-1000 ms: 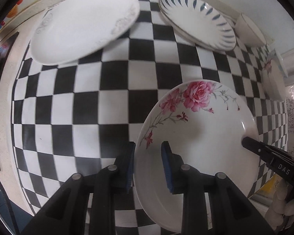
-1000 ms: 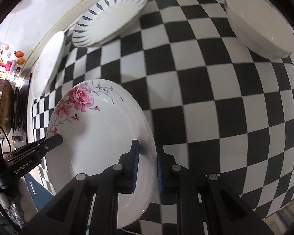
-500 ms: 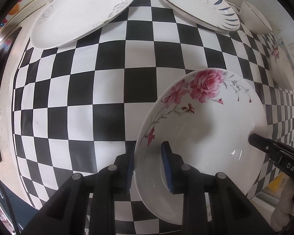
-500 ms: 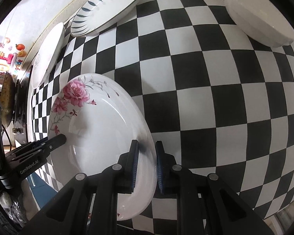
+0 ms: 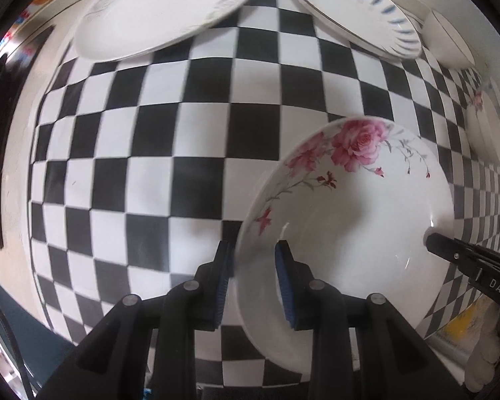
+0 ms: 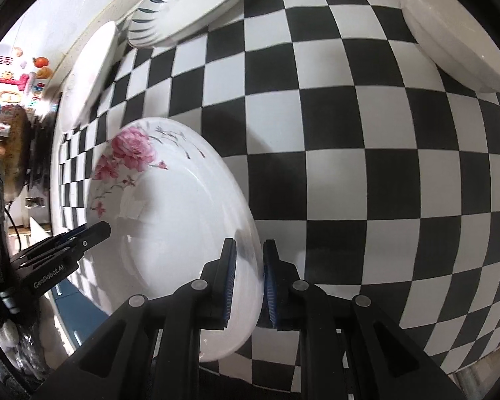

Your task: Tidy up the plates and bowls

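A white rose-patterned plate (image 5: pixel 356 213) is held above the checkered tabletop (image 5: pixel 150 153) by both grippers. My left gripper (image 5: pixel 253 280) is shut on its left rim. My right gripper (image 6: pixel 248 280) is shut on its right rim; the plate shows in the right wrist view (image 6: pixel 176 220) too. Each view shows the other gripper's tip at the far rim: the right gripper (image 5: pixel 456 253) and the left gripper (image 6: pixel 83 236). A plain white plate (image 5: pixel 163 13) and a blue-striped plate (image 5: pixel 353 6) lie at the back.
A white bowl (image 5: pixel 450 43) sits at the back right. Another rose-patterned dish (image 5: pixel 483 126) sits at the right edge. A large white bowl (image 6: pixel 450 33) shows in the right wrist view. The blue-striped plate (image 6: pixel 190 10) lies by the back wall.
The rose plate has lifted and tilted a little, carried by both grippers. The table looks slightly farther below, and the view is blurred by motion.
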`<act>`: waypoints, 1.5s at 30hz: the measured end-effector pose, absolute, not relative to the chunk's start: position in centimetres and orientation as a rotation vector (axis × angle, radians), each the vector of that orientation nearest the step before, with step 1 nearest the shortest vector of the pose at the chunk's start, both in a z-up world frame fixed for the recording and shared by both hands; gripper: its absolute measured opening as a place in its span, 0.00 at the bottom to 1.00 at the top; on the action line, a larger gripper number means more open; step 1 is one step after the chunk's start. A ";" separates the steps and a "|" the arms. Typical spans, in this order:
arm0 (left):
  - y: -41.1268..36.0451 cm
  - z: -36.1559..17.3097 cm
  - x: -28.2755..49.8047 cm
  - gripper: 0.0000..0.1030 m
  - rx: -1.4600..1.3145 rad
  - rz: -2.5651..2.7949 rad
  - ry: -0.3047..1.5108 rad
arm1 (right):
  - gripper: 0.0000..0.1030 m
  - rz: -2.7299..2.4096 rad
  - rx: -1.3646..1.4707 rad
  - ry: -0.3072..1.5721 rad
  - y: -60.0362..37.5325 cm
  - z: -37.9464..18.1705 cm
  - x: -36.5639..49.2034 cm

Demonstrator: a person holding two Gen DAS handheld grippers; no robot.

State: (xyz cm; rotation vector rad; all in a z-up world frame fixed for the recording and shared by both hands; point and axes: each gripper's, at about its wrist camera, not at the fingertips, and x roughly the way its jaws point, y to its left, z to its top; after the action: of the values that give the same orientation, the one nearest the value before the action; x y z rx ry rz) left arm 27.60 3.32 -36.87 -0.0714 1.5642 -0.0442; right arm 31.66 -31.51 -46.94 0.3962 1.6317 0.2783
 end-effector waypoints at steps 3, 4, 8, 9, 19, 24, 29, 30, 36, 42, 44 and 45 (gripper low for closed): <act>4.7 -35.7 27.8 0.24 -0.127 0.010 1.559 | 0.18 0.295 0.385 1.602 -32.6 -45.3 32.6; 5.4 -35.2 28.0 0.26 -0.157 0.035 1.555 | 0.20 0.305 0.390 1.593 -32.9 -44.7 33.0; 7.5 -33.2 29.4 0.28 -0.254 0.078 1.518 | 0.54 0.381 0.417 1.508 -33.3 -41.9 35.5; 8.0 -32.8 29.9 0.29 -0.283 0.078 1.502 | 0.68 0.405 0.424 1.476 -33.1 -41.2 36.2; 14.8 -29.6 36.7 0.30 -0.403 0.169 1.370 | 0.79 0.614 0.433 1.361 -24.4 -37.0 47.7; 18.5 -30.7 40.4 0.30 -0.416 0.189 1.383 | 0.79 0.627 0.367 1.401 -18.2 -38.1 53.1; 21.7 -33.8 43.7 0.30 -0.439 0.190 1.443 | 0.79 0.601 0.252 1.459 -13.4 -40.2 57.5; 22.2 -34.5 44.2 0.30 -0.441 0.191 1.451 | 0.79 0.597 0.236 1.465 -12.7 -40.7 58.1; 24.5 -37.8 46.1 0.30 -0.486 0.157 1.490 | 0.78 0.601 0.148 1.519 -8.8 -43.9 61.6; 25.2 -39.5 47.2 0.30 -0.510 0.088 1.503 | 0.68 0.632 0.250 1.600 -7.6 -47.0 63.7; 25.3 -39.9 47.4 0.30 -0.516 0.073 1.506 | 0.62 0.637 0.273 1.627 -7.3 -48.0 64.3; 25.4 -40.2 47.6 0.30 -0.518 0.065 1.510 | 0.60 0.641 0.276 1.633 -7.2 -48.3 64.5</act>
State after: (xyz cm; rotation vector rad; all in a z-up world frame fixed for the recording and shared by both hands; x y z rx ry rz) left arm 47.58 25.38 -40.21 -0.5184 1.5101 0.0646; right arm 64.54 -7.22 -48.26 0.2758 1.6327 0.6410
